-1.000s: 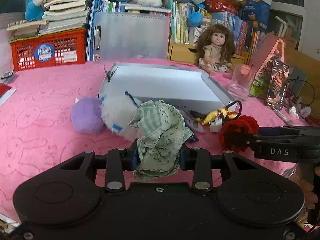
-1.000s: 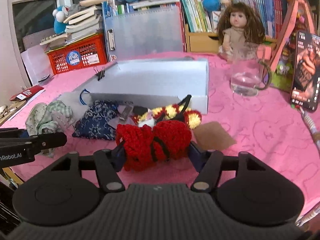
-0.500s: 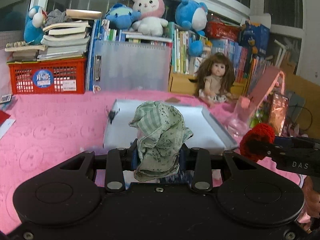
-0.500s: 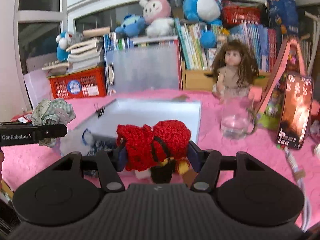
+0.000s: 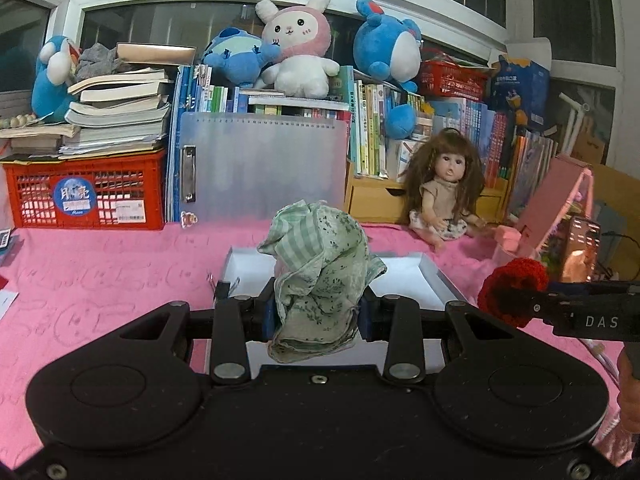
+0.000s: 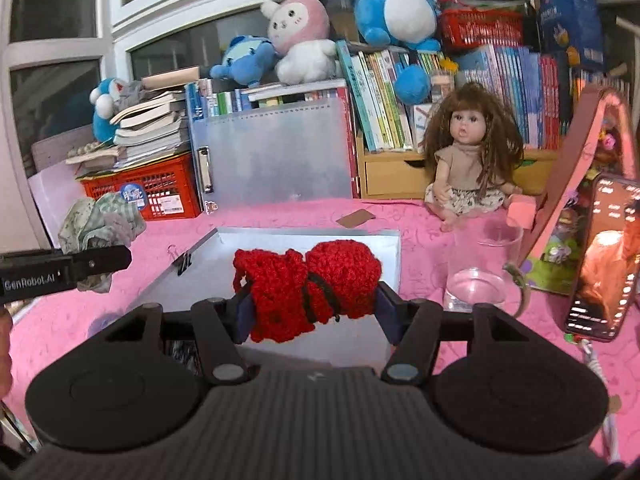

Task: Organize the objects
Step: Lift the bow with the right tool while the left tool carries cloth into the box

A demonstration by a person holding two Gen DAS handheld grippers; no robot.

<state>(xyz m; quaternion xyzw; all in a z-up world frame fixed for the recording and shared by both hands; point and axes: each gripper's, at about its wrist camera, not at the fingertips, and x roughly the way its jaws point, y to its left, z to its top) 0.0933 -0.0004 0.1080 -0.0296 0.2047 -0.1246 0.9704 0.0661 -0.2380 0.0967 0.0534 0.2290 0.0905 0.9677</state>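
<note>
L gripper [image 5: 316, 314]: jaws clamped on 1 green cloth bundle [image 5: 320, 276], held up over the near edge of the white box [image 5: 434, 276]. R gripper [image 6: 314, 314]: jaws clamped on 1 red crochet piece [image 6: 308, 284], also over the box's near part, w/ black cord round its middle. Box sits on the pink table [image 5: 100, 280]; 1 binder clip [image 6: 184, 264] on its left wall. Right of box: 1 glass [image 6: 484, 268], then 1 phone [image 6: 604, 256] propped up. Farther: 1 doll [image 6: 468, 156] seated, 1 clear clipboard [image 5: 260, 168] upright, 1 red crate [image 5: 84, 192] far left under stacked books. 4 plush toys up top.
</note>
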